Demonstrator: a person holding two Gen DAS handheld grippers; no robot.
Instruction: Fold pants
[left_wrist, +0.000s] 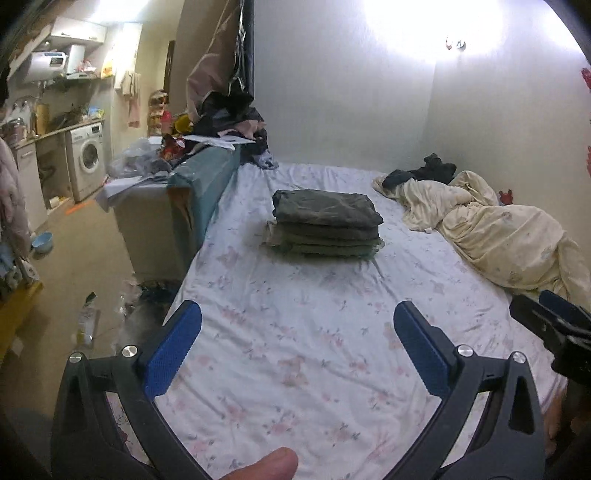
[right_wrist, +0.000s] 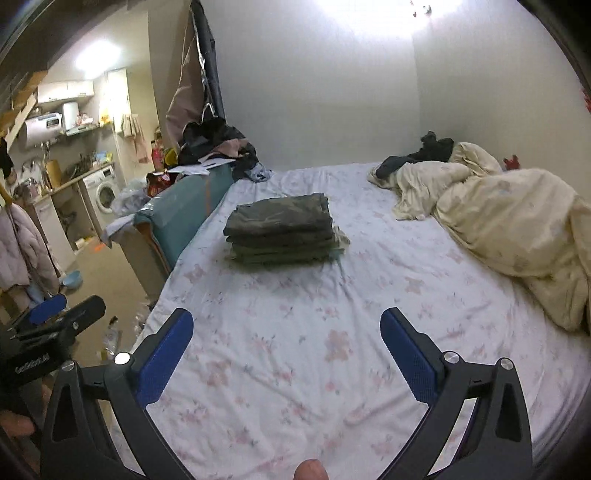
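Pants, dark olive-grey and folded into a neat rectangular stack (left_wrist: 327, 221) (right_wrist: 282, 230), sit mid-way up the white floral bedsheet (left_wrist: 295, 350) (right_wrist: 295, 369), well apart from both tools. The left gripper (left_wrist: 297, 317) and right gripper (right_wrist: 286, 325) hover over bare sheet, blue-padded fingers spread wide, gripping nothing. A rumpled cream duvet (left_wrist: 498, 236) (right_wrist: 509, 229) lies alongside, with what looks like dark clothing at its far end.

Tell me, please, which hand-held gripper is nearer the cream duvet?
Right. The right hand-held gripper hovers on the duvet's side of the bed; the left hand-held gripper hovers by the floor-side edge.
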